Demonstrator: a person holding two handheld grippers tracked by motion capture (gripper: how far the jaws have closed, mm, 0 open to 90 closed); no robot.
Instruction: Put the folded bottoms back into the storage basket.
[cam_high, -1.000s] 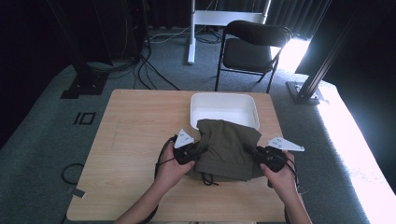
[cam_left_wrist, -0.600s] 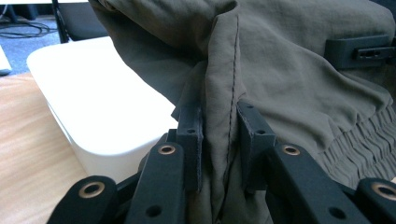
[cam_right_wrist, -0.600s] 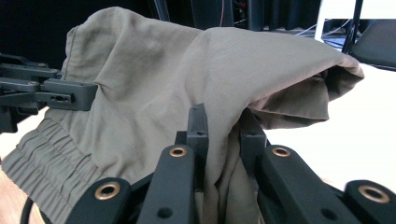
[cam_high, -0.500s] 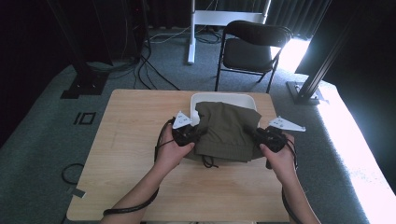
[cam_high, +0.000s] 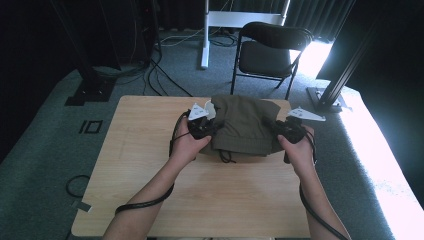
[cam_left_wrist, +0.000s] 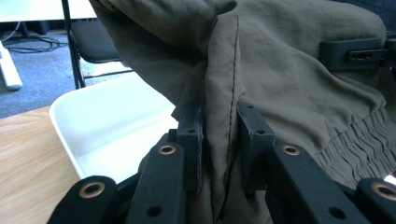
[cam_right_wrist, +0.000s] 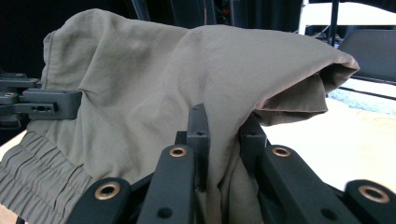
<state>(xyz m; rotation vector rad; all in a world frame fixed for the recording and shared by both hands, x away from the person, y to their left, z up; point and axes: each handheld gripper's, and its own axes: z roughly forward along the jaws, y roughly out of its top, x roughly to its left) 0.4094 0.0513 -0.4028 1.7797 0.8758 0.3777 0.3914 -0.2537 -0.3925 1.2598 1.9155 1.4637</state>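
A folded olive-green garment (cam_high: 245, 125) with an elastic waistband (cam_left_wrist: 359, 149) hangs in the air between my two grippers, over the far edge of the table. My left gripper (cam_high: 210, 131) is shut on its left side, with a stitched fold pinched between the jaws (cam_left_wrist: 219, 144). At the garment's right side my right gripper (cam_high: 277, 131) is shut on a bunched fold (cam_right_wrist: 223, 140). A drawstring (cam_high: 226, 156) dangles below the cloth. Under the garment sits a white tub (cam_left_wrist: 116, 126), seen in the left gripper view.
The wooden table (cam_high: 150, 190) reaches toward me, and my forearms come in over it. Behind the table stand a black folding chair (cam_high: 270, 50) and a white desk leg (cam_high: 205, 35). Cables (cam_high: 160, 80) lie on the grey carpet, and a black post (cam_high: 345, 70) rises at the right.
Both grippers have lifted the garment and carried it away from me, from the table's middle to above the white tub, which it now covers in the high view.
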